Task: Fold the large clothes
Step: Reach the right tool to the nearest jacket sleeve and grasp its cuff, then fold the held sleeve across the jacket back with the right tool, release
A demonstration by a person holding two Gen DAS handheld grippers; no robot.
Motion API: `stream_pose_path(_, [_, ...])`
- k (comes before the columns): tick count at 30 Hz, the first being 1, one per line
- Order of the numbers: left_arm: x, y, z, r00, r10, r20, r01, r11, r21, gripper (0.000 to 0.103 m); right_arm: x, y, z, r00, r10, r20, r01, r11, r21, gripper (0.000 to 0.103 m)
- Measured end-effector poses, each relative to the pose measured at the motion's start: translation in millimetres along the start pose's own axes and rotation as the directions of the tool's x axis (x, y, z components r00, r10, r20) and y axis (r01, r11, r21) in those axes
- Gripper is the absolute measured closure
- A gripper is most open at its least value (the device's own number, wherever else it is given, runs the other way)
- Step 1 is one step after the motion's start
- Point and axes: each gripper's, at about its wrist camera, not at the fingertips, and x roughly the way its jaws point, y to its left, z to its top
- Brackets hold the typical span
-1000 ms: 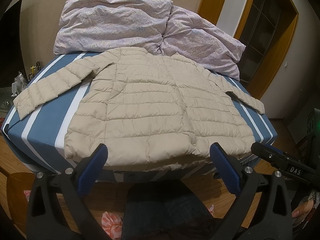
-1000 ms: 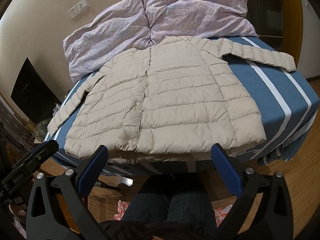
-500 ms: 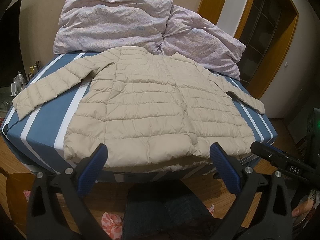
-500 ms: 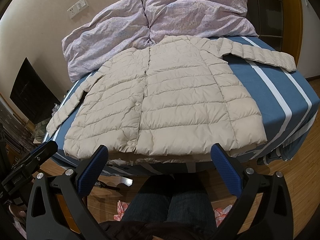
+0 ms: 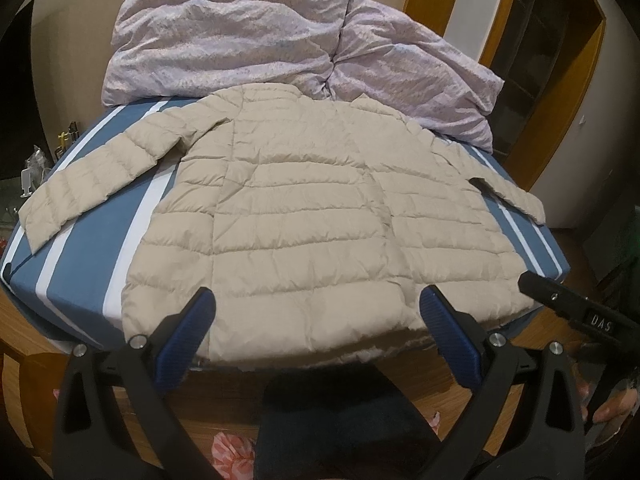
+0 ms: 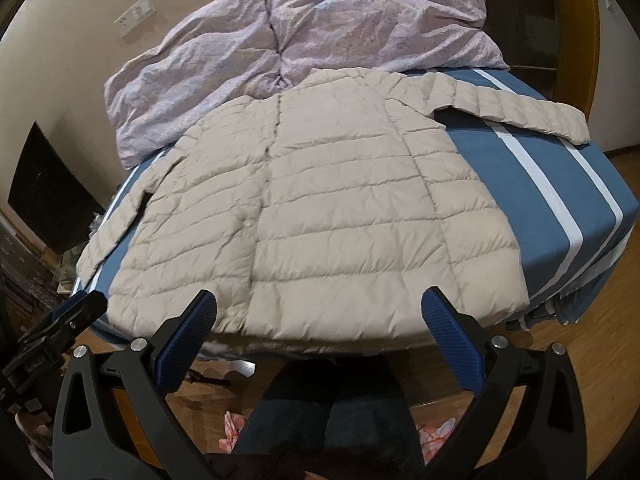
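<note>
Both tongs wide open, gripping nothing: left gripper (image 5: 316, 320) and right gripper (image 6: 318, 320) hang just short of the jacket hem, over the person's knees (image 6: 328, 412). Beige quilted jacket (image 5: 304, 216) lies flat on the bed (image 5: 80, 264), front up and closed, hem at the near edge, collar toward the far end. Both sleeves spread outward: one sleeve (image 5: 92, 184) lies across the blue-and-white striped sheet, the other sleeve (image 6: 516, 110) reaches the opposite edge. Crumpled lilac duvet (image 6: 320, 32) is piled behind the collar, touching it. Wood floor (image 6: 592, 380) below.
</note>
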Motion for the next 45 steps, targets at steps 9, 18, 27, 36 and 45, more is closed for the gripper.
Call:
stream_pose_path(9, [52, 6, 34, 0.998, 0.053, -0.038, -0.052, 0.998, 0.022, 0.002, 39, -30, 40, 0.995, -0.098, -0.029, 0.099, 0.994, 0.049, 0.001])
stream_pose_path(18, [120, 17, 71, 0.986, 0.151, -0.072, -0.147, 0.988, 0.056, 0.002, 86, -93, 101, 0.971, -0.232, -0.054, 0.238, 0.958, 0.161, 0.001])
stream_pose_path(27, [168, 47, 98, 0.942, 0.331, -0.051, -0.328, 0.943, 0.047, 0.002, 117, -199, 166, 0.894, -0.44, -0.077, 0.437, 0.825, 0.357, 0.001])
stream_pose_path(36, [189, 57, 96, 0.912, 0.405, -0.065, -0.402, 0.914, 0.056, 0.002, 120, -321, 190, 0.813, -0.555, -0.177, 0.545, 0.618, 0.567, 0.013])
stream_pose_path(45, [195, 56, 91, 0.905, 0.421, -0.06, -0.418, 0.906, 0.064, 0.002, 135, -358, 184, 0.812, -0.547, -0.203, 0.545, 0.587, 0.599, 0.038])
